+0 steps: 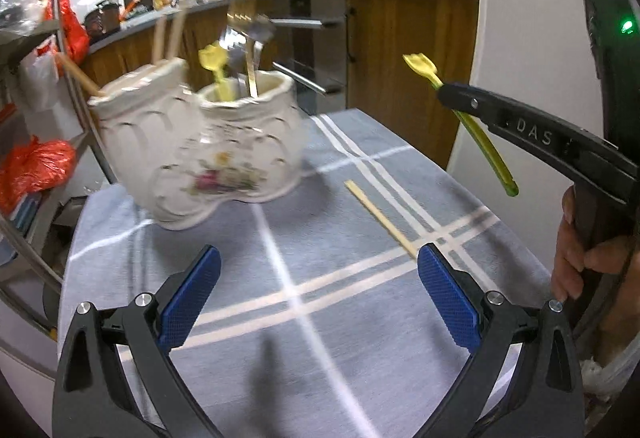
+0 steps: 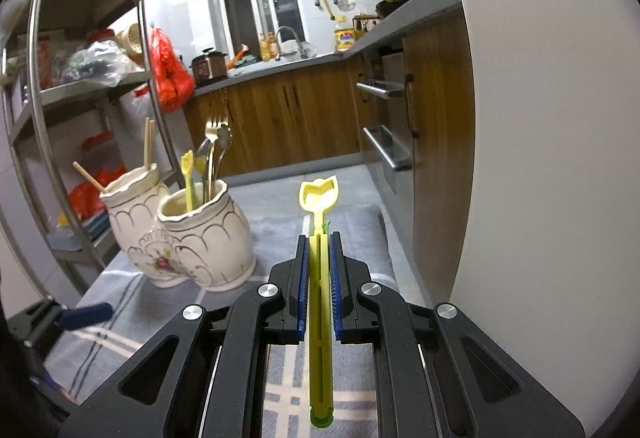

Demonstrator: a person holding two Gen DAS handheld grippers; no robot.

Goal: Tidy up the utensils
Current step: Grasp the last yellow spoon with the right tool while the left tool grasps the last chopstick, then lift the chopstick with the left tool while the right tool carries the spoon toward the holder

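Black right gripper (image 1: 444, 91) reads "DAS".

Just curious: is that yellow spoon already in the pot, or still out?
Out. The right hand-held gripper is shut on the yellow spoon, clear of the ceramic holder.

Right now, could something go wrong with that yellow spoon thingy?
Yes, maybe two things.

1. The right gripper pinches the yellow spork by its thin handle, high above the cloth. If it twists or slips, it could fall.

2. The near cup of the ceramic holder is already crowded with forks and another yellow spork, so pushing this one in might snag them or tip the holder.
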